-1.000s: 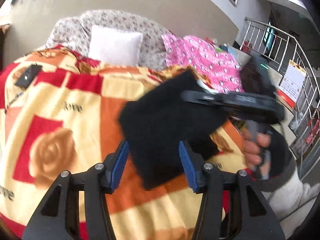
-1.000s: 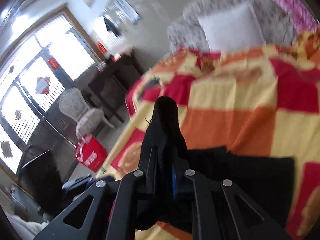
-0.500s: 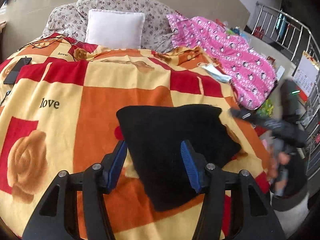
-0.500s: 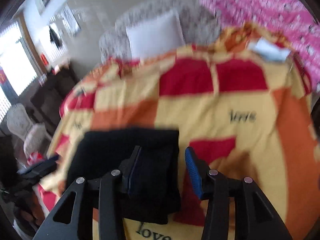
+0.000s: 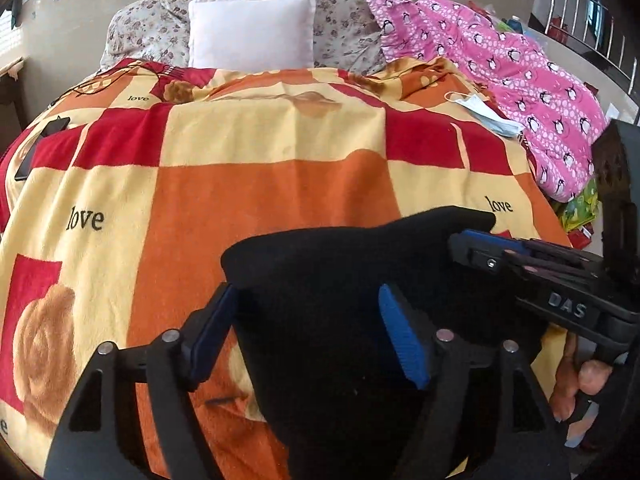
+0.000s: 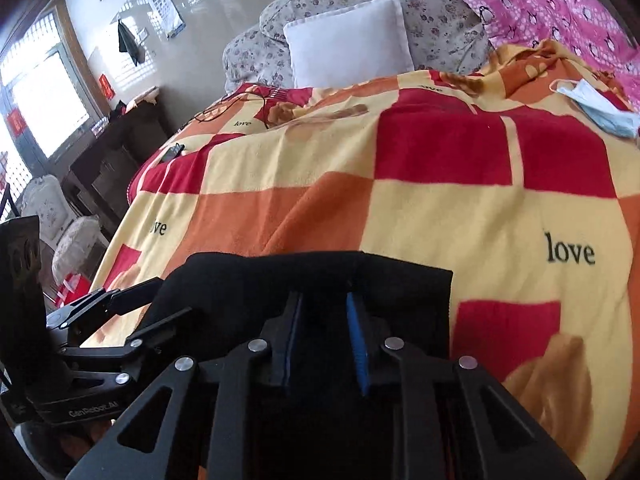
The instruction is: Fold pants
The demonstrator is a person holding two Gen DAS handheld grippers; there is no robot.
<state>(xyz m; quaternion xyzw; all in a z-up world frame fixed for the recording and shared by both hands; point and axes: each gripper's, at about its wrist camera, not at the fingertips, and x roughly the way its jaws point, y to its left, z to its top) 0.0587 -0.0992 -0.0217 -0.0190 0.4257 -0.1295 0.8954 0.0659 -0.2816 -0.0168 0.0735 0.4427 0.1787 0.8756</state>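
A checked blanket (printed "love") carries a face mask, below a white pillow.

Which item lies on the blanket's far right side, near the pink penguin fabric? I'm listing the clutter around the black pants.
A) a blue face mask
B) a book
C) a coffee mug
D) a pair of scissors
A: a light blue face mask with ear loops lies on the checkered blanket, close to the pink penguin fabric and well beyond the black pants.
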